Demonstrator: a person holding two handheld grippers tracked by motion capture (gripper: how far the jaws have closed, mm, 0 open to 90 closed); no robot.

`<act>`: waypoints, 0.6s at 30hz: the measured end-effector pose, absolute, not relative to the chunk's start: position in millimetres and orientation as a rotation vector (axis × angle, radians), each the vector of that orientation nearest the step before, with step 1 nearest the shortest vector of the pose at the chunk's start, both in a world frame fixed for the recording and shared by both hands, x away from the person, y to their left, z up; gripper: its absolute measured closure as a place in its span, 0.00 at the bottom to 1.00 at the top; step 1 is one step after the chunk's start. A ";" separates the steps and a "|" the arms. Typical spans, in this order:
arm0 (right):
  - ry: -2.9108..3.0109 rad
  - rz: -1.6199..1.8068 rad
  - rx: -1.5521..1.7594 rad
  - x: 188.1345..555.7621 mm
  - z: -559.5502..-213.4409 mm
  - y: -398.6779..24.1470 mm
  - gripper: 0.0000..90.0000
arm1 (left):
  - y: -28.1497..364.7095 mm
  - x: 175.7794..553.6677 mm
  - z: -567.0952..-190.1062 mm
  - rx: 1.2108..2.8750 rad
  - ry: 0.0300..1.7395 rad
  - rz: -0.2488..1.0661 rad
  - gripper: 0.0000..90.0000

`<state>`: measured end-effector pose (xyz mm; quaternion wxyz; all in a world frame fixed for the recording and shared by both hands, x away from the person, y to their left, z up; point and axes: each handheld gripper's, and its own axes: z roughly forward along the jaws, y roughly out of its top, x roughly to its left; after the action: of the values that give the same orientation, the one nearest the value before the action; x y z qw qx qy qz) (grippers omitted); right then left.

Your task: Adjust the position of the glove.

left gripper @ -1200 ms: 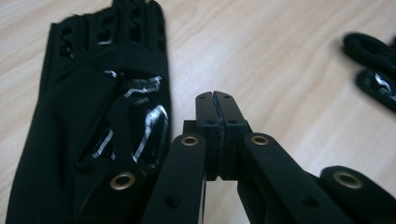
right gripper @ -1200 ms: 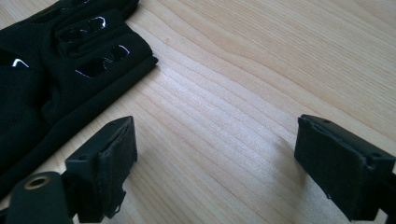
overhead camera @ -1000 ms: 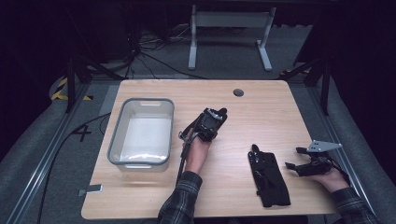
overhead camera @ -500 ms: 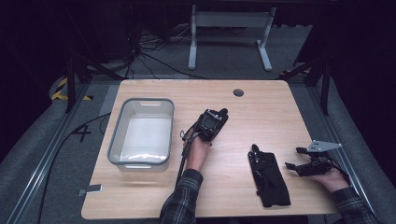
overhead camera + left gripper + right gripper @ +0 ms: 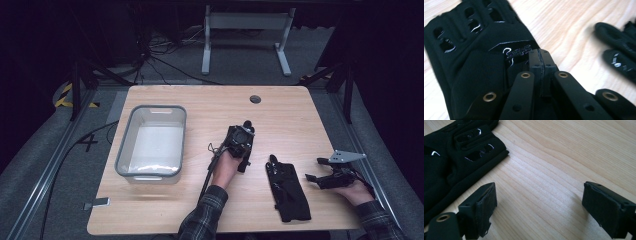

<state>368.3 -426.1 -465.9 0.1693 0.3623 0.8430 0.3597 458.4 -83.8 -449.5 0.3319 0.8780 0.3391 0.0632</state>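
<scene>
A black glove (image 5: pixel 287 190) lies near the table's (image 5: pixel 300 115) front edge, between the left gripper (image 5: pixel 242 136), jaws pressed together on nothing, and the wide-open right gripper (image 5: pixel 320 172), which should probably pinch its cuff edge squarely.

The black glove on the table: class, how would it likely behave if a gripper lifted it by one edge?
The black glove lies flat and creased on the table, so it is probably floppy and would droop. It looks thin, fabric-like, likely light. Its glossy patches may be slicker than the cloth.
</scene>
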 end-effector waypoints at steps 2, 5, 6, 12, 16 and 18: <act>2.396 1.023 1.030 368.4 -466.0 -426.0 0.14 | -86.7 457.8 -449.2 2.300 0.872 0.159 1.00; 2.396 1.023 1.030 368.3 -466.0 -426.0 0.14 | -85.3 459.2 -445.3 2.289 0.867 0.154 1.00; 2.396 1.023 1.030 368.3 -466.0 -426.0 0.14 | -84.3 460.0 -443.1 2.279 0.874 0.161 1.00; 2.396 1.024 1.028 368.6 -466.0 -426.0 0.14 | -76.7 475.1 -429.7 2.260 0.887 0.198 1.00; 2.397 1.024 1.027 368.6 -466.0 -426.0 0.14 | -74.7 485.3 -428.9 2.261 0.902 0.218 1.00; 2.397 1.024 1.027 368.6 -466.0 -426.0 0.14 | -73.6 492.3 -431.0 2.270 0.911 0.223 1.00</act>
<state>368.6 -426.0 -466.0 0.1693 0.3615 0.8432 0.3601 492.3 -73.6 -431.0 0.3362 0.8704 0.3495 0.0856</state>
